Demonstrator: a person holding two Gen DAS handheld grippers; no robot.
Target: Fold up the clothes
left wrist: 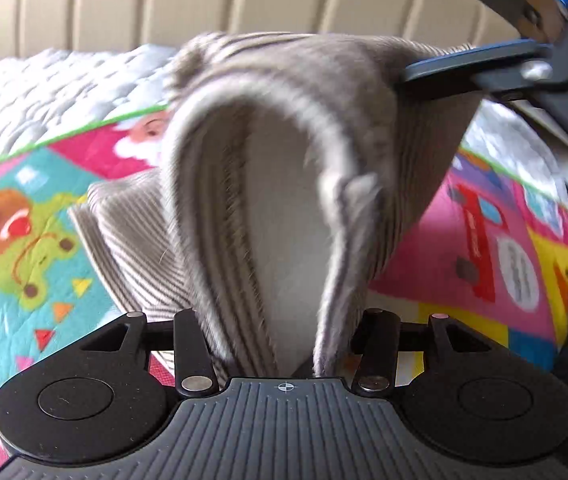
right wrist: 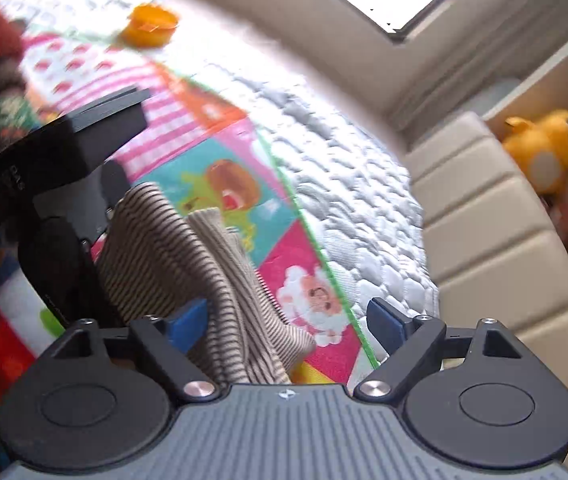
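The striped garment, ribbed in grey-brown and cream, hung lifted above the colourful play mat, draped in a tall loop with its pale inner face showing. Its lower end ran down into the left gripper, whose jaws were drawn close together and clenched on the cloth; the fingertips themselves were hidden under the fabric. At the upper right of the left wrist view, the right gripper reached in with a dark blue finger pressed against the garment's top fold. Another part of the garment lay lower down on the mat, toward its left side.

In the right wrist view, the right gripper had its jaws spread wide, the two blue fingertips well apart. The garment hung over the left fingertip and passed down between the jaws to the gripper's body; whether anything pinched it there I cannot tell. The left gripper showed as a dark body just beside the cloth on the left.

The play mat, printed with cartoon animals, lay over a white quilted bed cover, its green edge crossing the cover diagonally. A beige padded headboard ran along the bed's far edge. An orange toy sat on the mat toward a far corner, blurred. A yellow plush toy rested in a shelf beyond the headboard.
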